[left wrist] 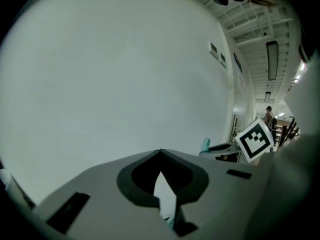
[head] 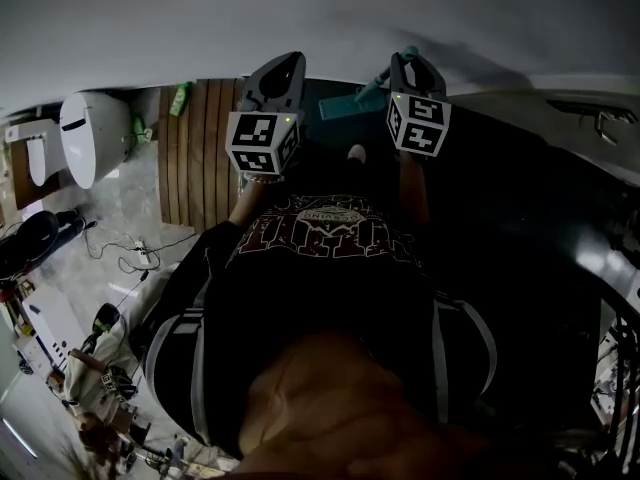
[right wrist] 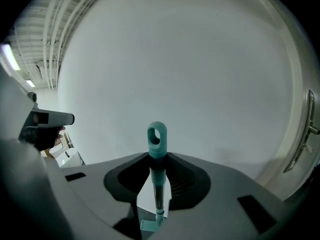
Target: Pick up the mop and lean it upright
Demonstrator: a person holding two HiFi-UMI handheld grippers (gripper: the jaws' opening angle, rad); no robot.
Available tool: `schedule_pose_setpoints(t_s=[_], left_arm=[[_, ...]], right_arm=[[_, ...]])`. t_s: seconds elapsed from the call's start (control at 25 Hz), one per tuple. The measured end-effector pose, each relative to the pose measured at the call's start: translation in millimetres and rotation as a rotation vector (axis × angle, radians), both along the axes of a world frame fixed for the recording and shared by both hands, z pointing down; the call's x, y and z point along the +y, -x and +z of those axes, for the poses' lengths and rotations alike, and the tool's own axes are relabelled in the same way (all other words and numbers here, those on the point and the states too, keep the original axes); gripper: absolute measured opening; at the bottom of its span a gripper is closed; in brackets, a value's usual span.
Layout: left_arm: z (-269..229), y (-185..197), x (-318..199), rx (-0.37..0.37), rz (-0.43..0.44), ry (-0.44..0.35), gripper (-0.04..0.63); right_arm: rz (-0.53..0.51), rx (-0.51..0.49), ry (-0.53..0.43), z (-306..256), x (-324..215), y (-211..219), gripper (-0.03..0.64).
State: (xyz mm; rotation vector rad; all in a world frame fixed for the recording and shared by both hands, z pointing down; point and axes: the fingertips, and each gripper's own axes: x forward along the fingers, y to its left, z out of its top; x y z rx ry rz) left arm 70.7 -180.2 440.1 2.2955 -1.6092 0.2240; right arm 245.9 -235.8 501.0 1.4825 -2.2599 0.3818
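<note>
Right gripper (head: 414,76): my jaws are clamped on the mop handle (right wrist: 156,149) just below its teal hanging loop.
Left gripper (head: 274,70): jaws drawn in to a thin slit with nothing between them; I hold it level with the right one, to its left.
Mop (head: 337,105): stands near upright in my grip, head down on the dark floor at the foot of the wall (head: 300,18), just off the right edge of the wooden slat mat (head: 200,158).
Step in hand: my reading is that the mop is up and being brought to the wall. I cannot tell whether the handle top touches it.
Next move calls for: the handle top resting against the wall and the head flat and steady on the floor before my jaws let go. A smooth wall could let the loop end slide sideways.
Surface: dark floor under the mop; slat mat along its left; pale tiled floor (head: 125,203) beyond the mat's left edge.
Room: toilet (head: 85,133) at far left, green bottle (head: 181,98) at the mat's far corner, loose cables (head: 135,253) on the tiles.
</note>
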Motion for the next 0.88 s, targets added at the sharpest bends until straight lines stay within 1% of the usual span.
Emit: schedule_pose_setpoints(t_s=[0.48, 0.88], left_arm=[[-2.6, 1.9, -9.3, 0.003, 0.001, -0.002, 0.044], [0.6, -2.0, -14.8, 0.001, 0.002, 0.004, 0.045]], right_arm=[[-0.009, -0.002, -0.005, -0.2, -25.1, 6.7, 0.11], [0.01, -0.017, -0.01, 3.0, -49.0, 3.3, 0.11]])
